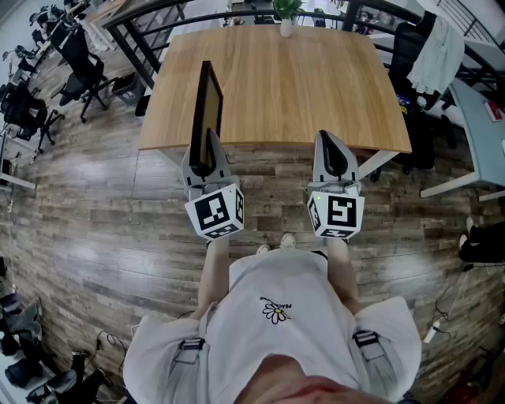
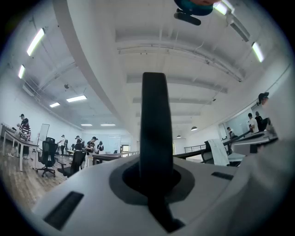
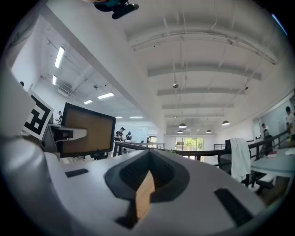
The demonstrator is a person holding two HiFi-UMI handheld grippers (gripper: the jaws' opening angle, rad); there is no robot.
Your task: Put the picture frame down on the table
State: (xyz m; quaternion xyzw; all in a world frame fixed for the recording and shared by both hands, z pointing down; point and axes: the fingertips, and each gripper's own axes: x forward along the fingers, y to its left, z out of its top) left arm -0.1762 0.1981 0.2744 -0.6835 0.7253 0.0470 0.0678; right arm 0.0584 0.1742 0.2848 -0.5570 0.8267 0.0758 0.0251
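The picture frame [image 1: 207,110] is black and stands upright, edge-on to me, over the near left part of the wooden table [image 1: 300,87]. My left gripper [image 1: 203,162] is shut on its lower edge. In the left gripper view the frame's dark edge [image 2: 153,124] rises straight up from between the jaws. The right gripper view shows its brown face [image 3: 87,130] at the left. My right gripper [image 1: 334,154] hovers at the table's near edge, shut, with nothing held. Whether the frame touches the tabletop I cannot tell.
A small potted plant [image 1: 287,20] stands at the table's far edge. Black office chairs [image 1: 79,63] are on the left. At the right, a chair draped with a white cloth [image 1: 430,55] stands beside a pale table [image 1: 485,118]. The floor is wood plank.
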